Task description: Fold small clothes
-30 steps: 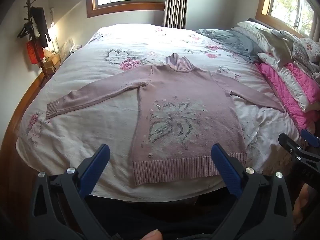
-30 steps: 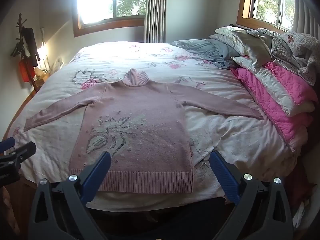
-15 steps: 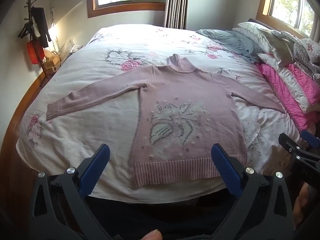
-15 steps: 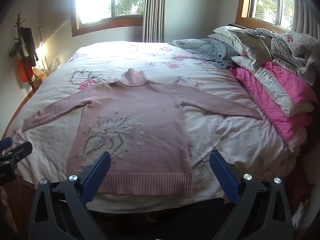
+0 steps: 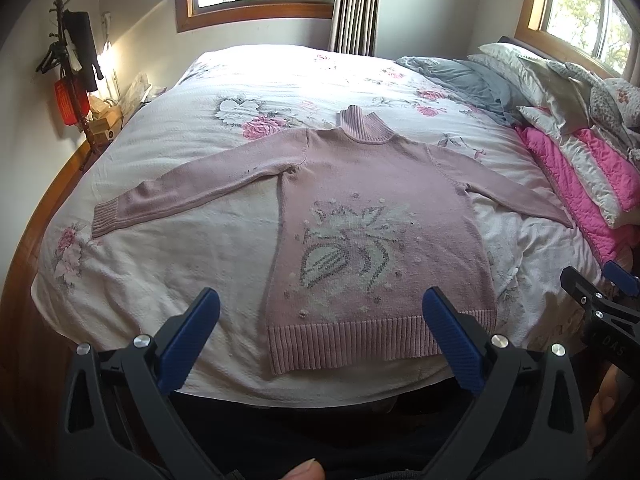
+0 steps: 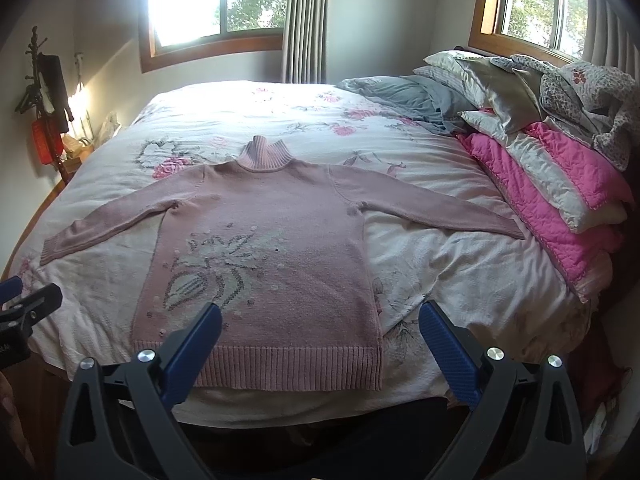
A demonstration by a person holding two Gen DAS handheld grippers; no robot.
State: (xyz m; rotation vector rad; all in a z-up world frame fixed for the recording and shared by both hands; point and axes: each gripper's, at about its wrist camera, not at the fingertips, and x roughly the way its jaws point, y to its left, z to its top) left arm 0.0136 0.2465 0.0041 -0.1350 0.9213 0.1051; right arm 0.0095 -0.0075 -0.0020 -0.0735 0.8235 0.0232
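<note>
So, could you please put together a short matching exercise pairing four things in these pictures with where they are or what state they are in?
Things:
1. pink sweater
2. grey blanket
3. pink quilt
4. left gripper

Places or states:
A. bunched up at the far right of the bed
B. open, holding nothing
C. spread flat, sleeves out to both sides
D. stacked with pillows along the right edge of the bed

Pairs: 1-C, 2-A, 3-D, 4-B
</note>
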